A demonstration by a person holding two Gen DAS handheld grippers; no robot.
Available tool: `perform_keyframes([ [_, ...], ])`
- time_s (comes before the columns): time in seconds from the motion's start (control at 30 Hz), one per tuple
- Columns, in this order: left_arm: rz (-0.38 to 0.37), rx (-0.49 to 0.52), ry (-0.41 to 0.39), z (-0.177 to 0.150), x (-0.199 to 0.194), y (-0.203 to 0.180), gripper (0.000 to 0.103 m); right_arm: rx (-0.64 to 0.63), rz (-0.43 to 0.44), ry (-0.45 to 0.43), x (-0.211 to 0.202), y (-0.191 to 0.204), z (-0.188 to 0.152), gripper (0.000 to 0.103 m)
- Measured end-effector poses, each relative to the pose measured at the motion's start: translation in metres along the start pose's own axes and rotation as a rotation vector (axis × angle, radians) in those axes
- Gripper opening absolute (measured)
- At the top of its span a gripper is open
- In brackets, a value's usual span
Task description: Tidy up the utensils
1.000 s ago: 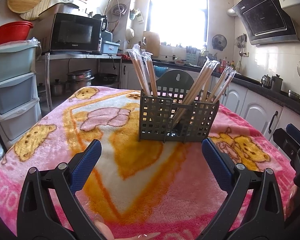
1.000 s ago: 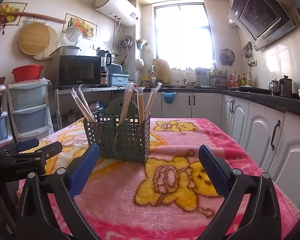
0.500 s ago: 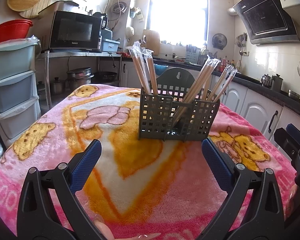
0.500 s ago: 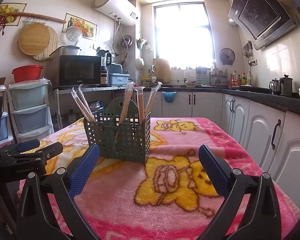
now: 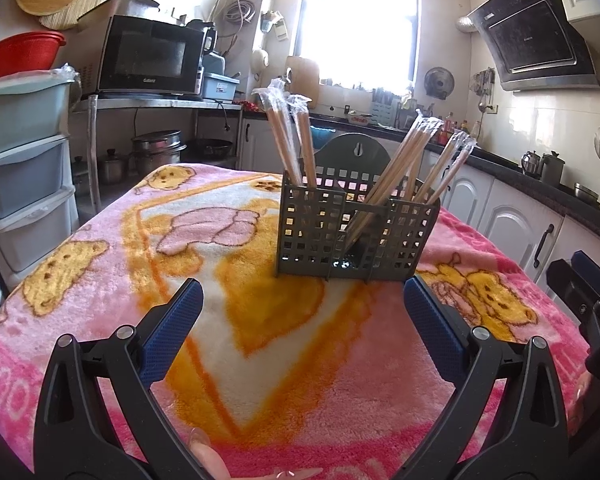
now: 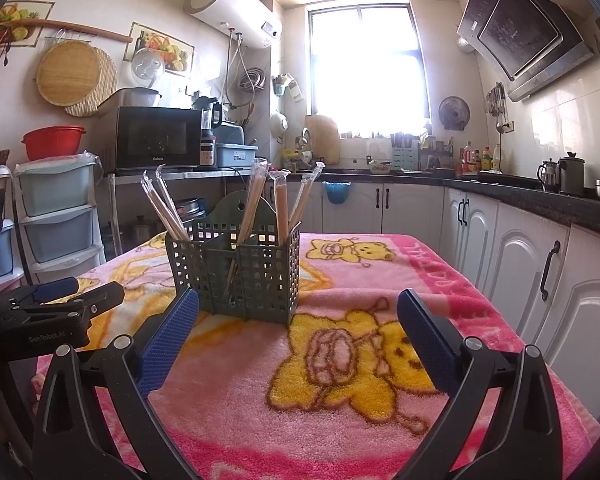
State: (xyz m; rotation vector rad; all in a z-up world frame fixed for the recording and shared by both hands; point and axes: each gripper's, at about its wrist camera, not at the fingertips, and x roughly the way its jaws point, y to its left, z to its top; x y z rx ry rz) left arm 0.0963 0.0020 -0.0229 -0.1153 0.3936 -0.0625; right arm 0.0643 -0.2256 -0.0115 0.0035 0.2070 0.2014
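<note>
A grey-green perforated utensil caddy stands upright on the pink blanket-covered table. Several plastic-wrapped chopstick pairs lean in its compartments. My left gripper hovers open in front of the caddy, nothing between its blue pads. My right gripper is open too, with the caddy ahead and slightly left of it. Each wrist view shows the other gripper at its edge: the right one at the far right, the left one at the far left.
White cabinets under a dark counter run along the right. Plastic drawers and a microwave on a metal rack stand left. Pots sit below the rack. A fingertip shows at the bottom edge.
The left wrist view has tilted slightly, so the caddy sits a bit lower in frame. The right gripper and the caddy have stayed put. Both grippers remain open.
</note>
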Motion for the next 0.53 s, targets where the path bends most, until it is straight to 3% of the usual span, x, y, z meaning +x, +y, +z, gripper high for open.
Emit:
perform_keyframes([
  [0.3,0.000,-0.022,0.026,0.000,0.005,0.005,0.093,0.019,0.004,0.011,0.002,-0.004,0.001,0.097],
  [0.4,0.014,-0.026,0.053,0.006,0.006,0.014,0.093,0.056,-0.037,0.048,0.010,-0.020,0.006,0.097],
  [0.43,0.043,-0.003,0.069,0.010,0.008,0.019,0.093,0.058,-0.055,0.071,0.015,-0.027,0.008,0.097],
  [0.53,0.149,0.034,0.138,0.023,0.021,0.047,0.093,0.008,-0.209,0.300,0.060,-0.060,0.010,0.097],
])
